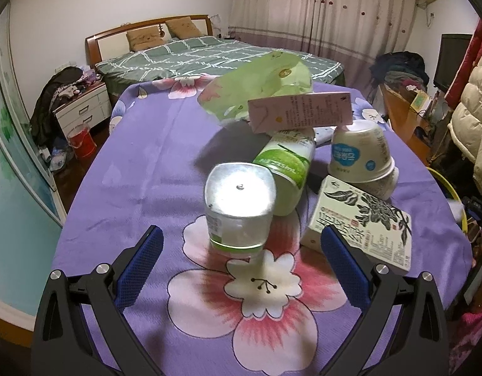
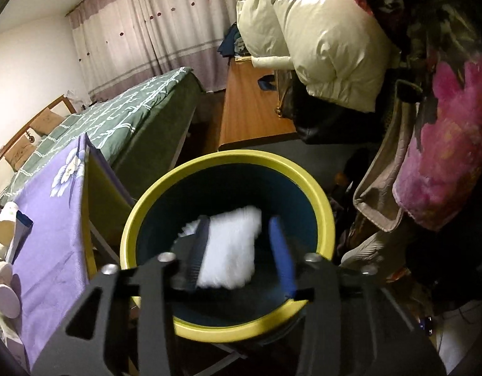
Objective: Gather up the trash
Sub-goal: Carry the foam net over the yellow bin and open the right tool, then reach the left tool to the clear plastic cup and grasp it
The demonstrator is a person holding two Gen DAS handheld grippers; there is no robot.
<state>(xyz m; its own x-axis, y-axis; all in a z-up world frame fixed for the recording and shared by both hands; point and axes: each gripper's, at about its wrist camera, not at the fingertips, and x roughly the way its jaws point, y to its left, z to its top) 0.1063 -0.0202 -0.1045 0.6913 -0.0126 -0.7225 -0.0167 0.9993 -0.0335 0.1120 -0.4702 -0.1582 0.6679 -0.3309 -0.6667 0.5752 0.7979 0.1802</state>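
Right gripper (image 2: pixel 241 250) hangs over the yellow-rimmed bin (image 2: pixel 316 194), jaws parted, white wad (image 2: pixel 231 250) loose between them; I judge a clean drop needs them wider. Left gripper (image 1: pixel 241 244) gapes before the clear bottle (image 1: pixel 239 206) on the purple floral cloth (image 1: pixel 147 163); bed (image 1: pixel 194 53) behind.

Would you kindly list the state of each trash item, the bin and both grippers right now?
Clear bottle: standing upside down.
Green bottle: lying down.
Pink carton: perched atop the pile.
White cup: upside down.
Tea box: lying flat.
White wad: over the bin.
Left gripper: open.
Right gripper: open.
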